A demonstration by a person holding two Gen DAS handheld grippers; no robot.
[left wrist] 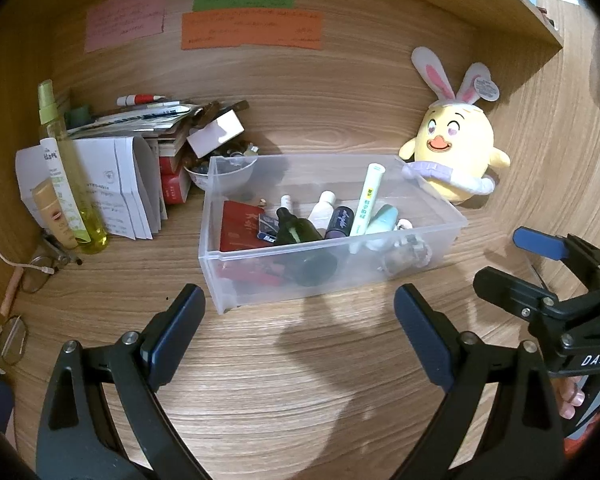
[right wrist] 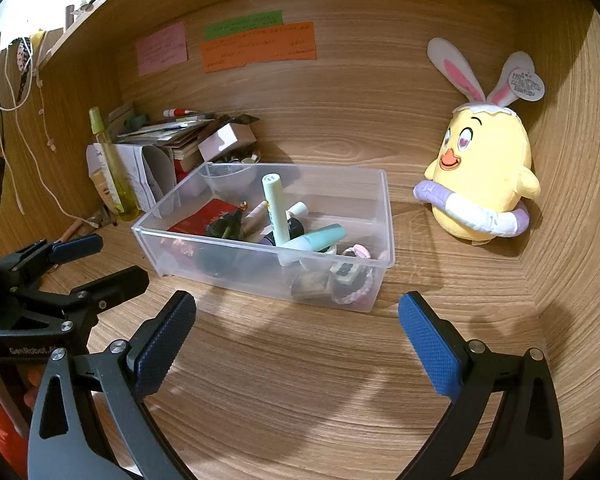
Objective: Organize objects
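Observation:
A clear plastic bin (left wrist: 436, 196) (right wrist: 384, 208) stands mid-desk, just beyond both grippers. Inside it lie a red booklet (left wrist: 240, 228) (right wrist: 204, 218), a dark dropper bottle (left wrist: 296, 232), a purple bottle (left wrist: 340, 220), a white-green tube (left wrist: 366, 200) (right wrist: 274, 204), a mint tube (left wrist: 384, 220) (right wrist: 320, 238) and a pink bracelet (right wrist: 356, 280). My left gripper (left wrist: 298, 320) (right wrist: 100, 264) is open and empty in front of the bin's left part. To its right, my right gripper (right wrist: 298, 328) (left wrist: 516, 264) hangs open and empty too, a little short of the bin.
A yellow plush chick (left wrist: 456, 148) (right wrist: 484, 176) leans in the back right corner. At the back left are stacked papers (left wrist: 116, 184), a spray bottle (left wrist: 66, 168), a bowl (left wrist: 220, 172), glasses (left wrist: 40, 264) and a cable. Sticky notes (left wrist: 252, 30) hang on the back wall.

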